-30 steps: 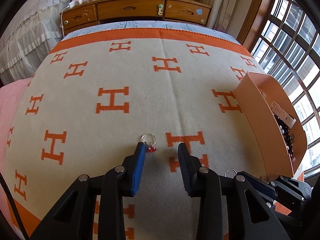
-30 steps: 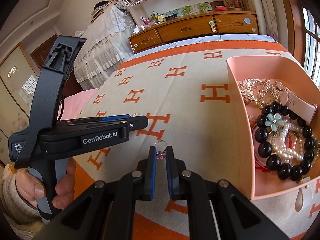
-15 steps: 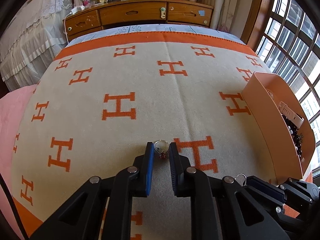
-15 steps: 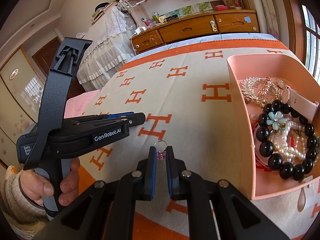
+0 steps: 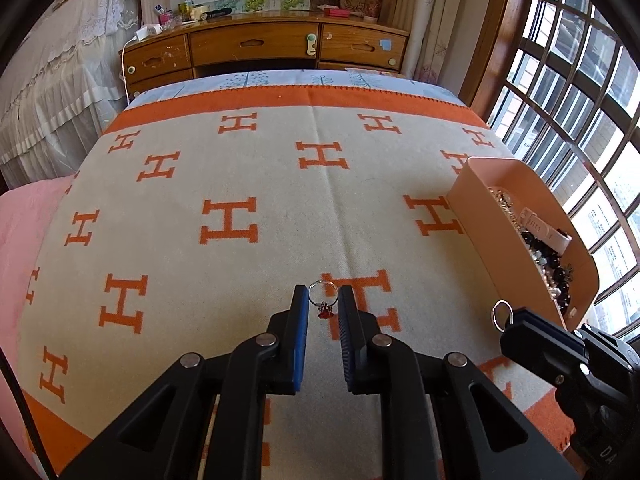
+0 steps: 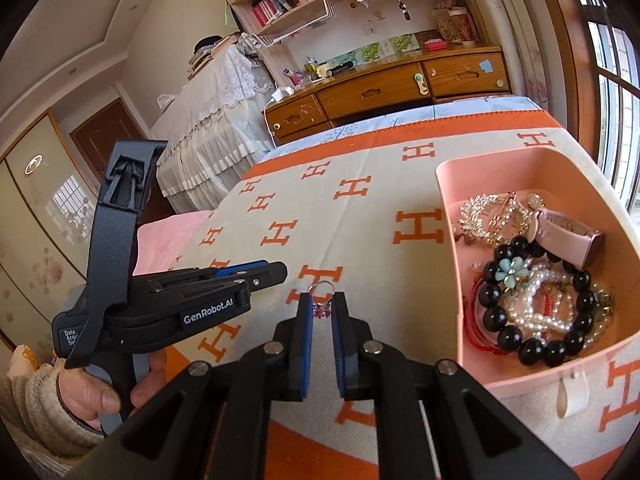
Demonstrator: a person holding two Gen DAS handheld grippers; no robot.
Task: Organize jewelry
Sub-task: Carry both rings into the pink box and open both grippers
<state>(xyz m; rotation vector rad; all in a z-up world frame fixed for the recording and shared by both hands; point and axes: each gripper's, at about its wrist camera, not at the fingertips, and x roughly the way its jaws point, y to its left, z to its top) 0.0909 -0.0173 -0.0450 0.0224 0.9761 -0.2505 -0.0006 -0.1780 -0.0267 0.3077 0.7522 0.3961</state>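
Observation:
My left gripper (image 5: 323, 293) is shut on a silver ring with a red stone (image 5: 325, 311), just above the cream blanket with orange H marks (image 5: 256, 160). My right gripper (image 6: 322, 302) is shut on a second silver ring with a pink stone (image 6: 322, 311). That ring's loop (image 5: 502, 314) sticks out of the right gripper (image 5: 516, 320) at the lower right of the left wrist view. The pink box (image 6: 448, 208) lies right of both grippers, holding a black bead bracelet (image 6: 504, 332), pearl strands, gold chains and a pink-strapped watch (image 6: 568, 232). The left gripper (image 6: 280, 270) is held by a hand (image 6: 100, 396).
A wooden chest of drawers (image 5: 260, 46) stands beyond the bed's far end. Windows (image 5: 580, 100) run along the right side. A lace-covered piece of furniture (image 6: 212, 120) is on the left, beside a pink sheet (image 5: 24, 232).
The left jaws have closed on the red-stone ring that lay on the blanket. The right gripper, still holding its ring, has risen a little.

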